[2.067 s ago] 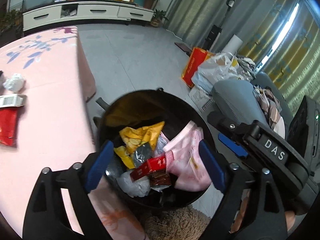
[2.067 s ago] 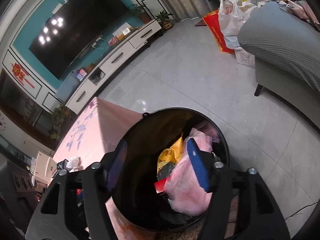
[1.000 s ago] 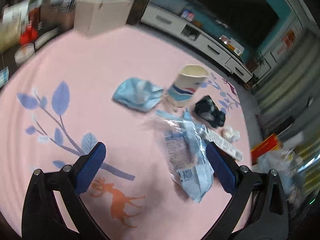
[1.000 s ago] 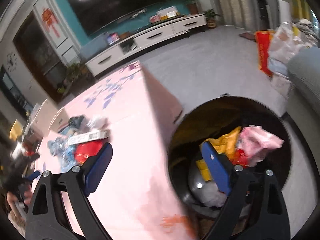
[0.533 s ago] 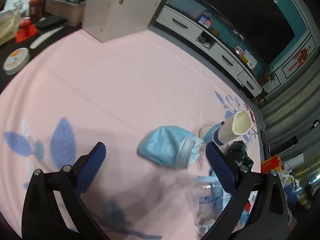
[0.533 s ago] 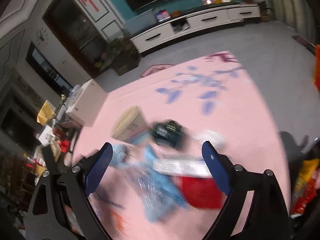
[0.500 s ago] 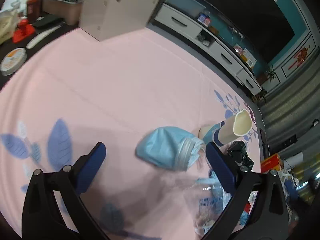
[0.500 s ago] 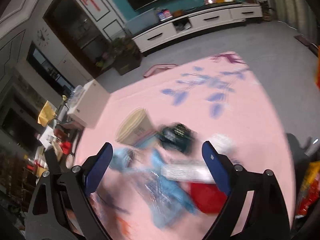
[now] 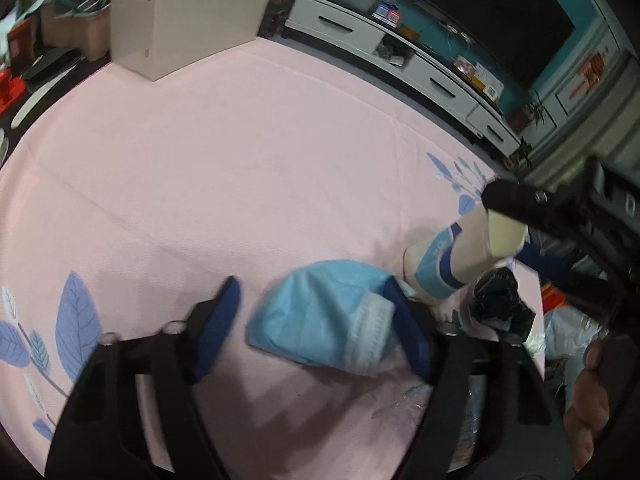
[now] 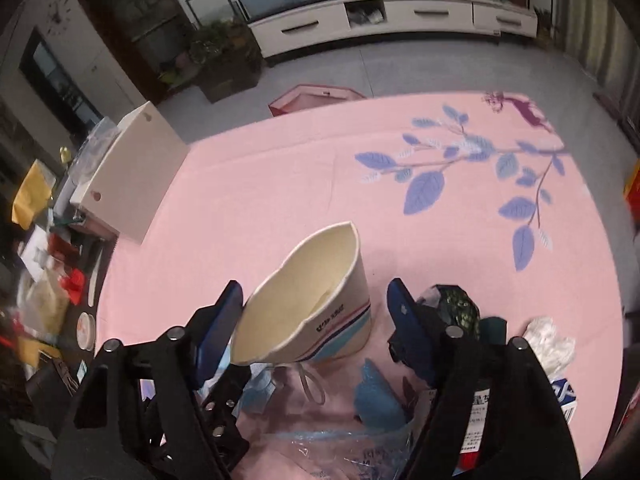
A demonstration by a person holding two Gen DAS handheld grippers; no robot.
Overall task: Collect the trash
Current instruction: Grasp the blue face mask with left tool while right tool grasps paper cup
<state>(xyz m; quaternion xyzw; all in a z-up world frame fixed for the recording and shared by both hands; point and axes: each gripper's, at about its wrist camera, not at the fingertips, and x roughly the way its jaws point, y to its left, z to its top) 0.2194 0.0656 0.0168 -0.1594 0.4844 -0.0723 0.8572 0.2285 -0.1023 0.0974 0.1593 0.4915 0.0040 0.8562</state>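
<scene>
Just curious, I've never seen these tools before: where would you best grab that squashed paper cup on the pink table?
Grip the paper cup across its side walls just below the rim, coming down from above. It stands mouth up and its rim is squashed narrow, so it fits between the fingers. The right hand-held gripper already straddles it, its jaws just closing in.

Two close downward wrist views, shared paper cup (image 9: 460,256).

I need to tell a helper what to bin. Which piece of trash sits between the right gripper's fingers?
On the pink tablecloth printed with blue leaves, look near its front edge among the litter. Between the right gripper stands a cream paper cup with blue and red stripes, its rim dented; beside it lies a crumpled black wrapper.
</scene>
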